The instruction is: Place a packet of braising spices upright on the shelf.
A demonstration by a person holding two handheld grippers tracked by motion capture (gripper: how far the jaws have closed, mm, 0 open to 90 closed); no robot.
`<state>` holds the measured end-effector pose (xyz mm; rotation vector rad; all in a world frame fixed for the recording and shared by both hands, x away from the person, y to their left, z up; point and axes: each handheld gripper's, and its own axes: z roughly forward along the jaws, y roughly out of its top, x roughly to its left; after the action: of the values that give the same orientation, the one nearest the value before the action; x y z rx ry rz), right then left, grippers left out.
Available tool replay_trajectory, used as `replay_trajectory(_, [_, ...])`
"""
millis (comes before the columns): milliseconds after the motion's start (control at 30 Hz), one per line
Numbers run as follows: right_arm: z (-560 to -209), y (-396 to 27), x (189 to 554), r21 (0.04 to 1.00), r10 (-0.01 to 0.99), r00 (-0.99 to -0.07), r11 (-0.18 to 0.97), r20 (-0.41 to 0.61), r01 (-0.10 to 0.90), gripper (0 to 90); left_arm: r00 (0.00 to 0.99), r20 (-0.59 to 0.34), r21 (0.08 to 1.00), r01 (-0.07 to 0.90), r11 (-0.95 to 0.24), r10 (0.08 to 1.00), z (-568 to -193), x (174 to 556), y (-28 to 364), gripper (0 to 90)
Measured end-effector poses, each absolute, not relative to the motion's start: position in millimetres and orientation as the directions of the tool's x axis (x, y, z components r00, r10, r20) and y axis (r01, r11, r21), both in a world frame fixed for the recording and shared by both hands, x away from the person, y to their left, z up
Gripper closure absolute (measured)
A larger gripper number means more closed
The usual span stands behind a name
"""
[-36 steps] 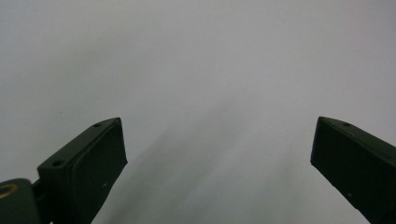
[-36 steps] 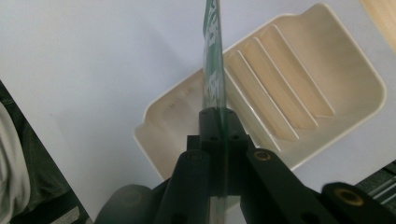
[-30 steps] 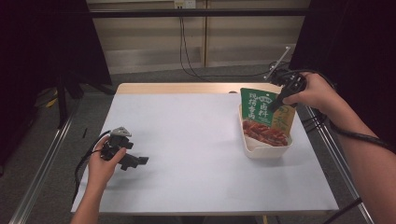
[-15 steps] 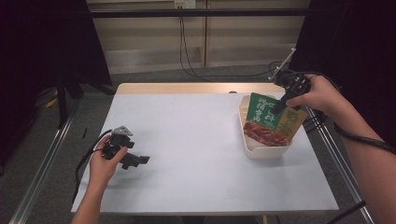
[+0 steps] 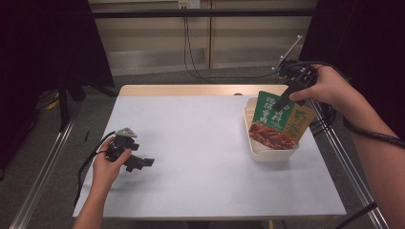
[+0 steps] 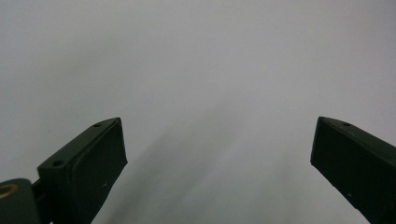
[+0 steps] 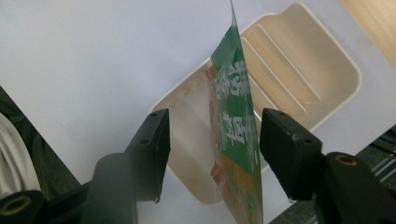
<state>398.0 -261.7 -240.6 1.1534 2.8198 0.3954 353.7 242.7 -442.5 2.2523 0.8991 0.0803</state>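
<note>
your right gripper is at the far right of the table, above the cream tray. in the right gripper view its jaws stand apart, and they have just been opening. the green food pouch is between the two black jaws there, but the pads do not press on it; there is a gap on each side. so this gripper does not hold the pouch.

the pouch stands on its edge inside the tray, the bottom part down in it and the top part rising above the rim. it leans a little to the right edge of the table. in the right gripper view the tray shows ribs on its floor beyond the pouch.

your left gripper rests low at the near left part of the table, well apart from the tray. in the left gripper view its jaws are wide apart, with the white table surface between them.
</note>
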Motion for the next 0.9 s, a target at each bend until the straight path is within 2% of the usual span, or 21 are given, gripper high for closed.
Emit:
replay_trajectory(433, [-210, -240, 395, 0.262, 0.676, -0.737, 0.709, 0.015, 0.655, 34.3, 0.758, -0.192, 0.632, 0.581, -0.512, 0.623, -440, 353, 245, 3.1])
replay_trajectory(900, [-225, -212, 391, 0.276, 0.619, -0.784, 0.744, 0.057, 0.608, 29.2, 0.76, -0.189, 0.633, 0.578, -0.514, 0.622, -440, 352, 244, 3.1])
